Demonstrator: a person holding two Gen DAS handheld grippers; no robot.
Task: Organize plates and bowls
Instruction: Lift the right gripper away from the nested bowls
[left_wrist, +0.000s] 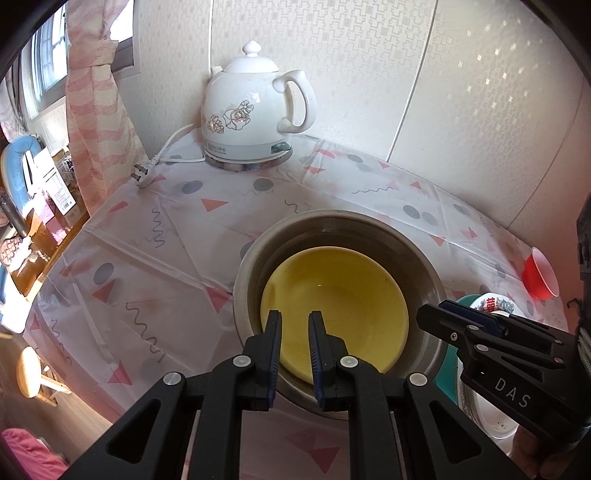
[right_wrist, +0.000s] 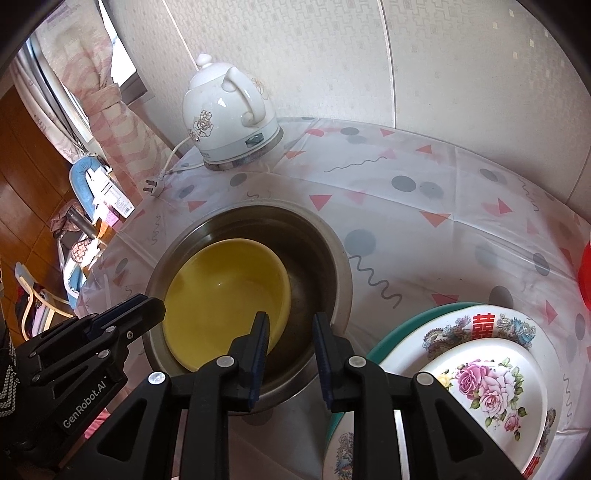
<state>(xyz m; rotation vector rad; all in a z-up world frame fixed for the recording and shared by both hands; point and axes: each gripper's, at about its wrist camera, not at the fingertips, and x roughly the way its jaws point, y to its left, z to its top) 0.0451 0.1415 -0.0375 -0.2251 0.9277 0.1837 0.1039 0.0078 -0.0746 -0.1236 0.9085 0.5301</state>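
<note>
The worktop (left_wrist: 177, 258), draped in a white cloth printed with pink triangles and grey dots, was backed by pale patterned wall panels, and its left edge dropped toward a wooden floor; open cloth was left between the vessels and the kettle (left_wrist: 251, 110) at the rear. A steel bowl (left_wrist: 251, 266) was set near the middle, and a yellow bowl (left_wrist: 340, 295) was nested inside it, tilted against the near wall. To its right, flowered plates (right_wrist: 480, 369) were stacked on a green plate (right_wrist: 406, 325). A red cup (left_wrist: 539, 273) was seen farther right. The left gripper (left_wrist: 295, 317) and right gripper (right_wrist: 290, 317) were held over the near rim, fingers parted, gripping nothing.
</note>
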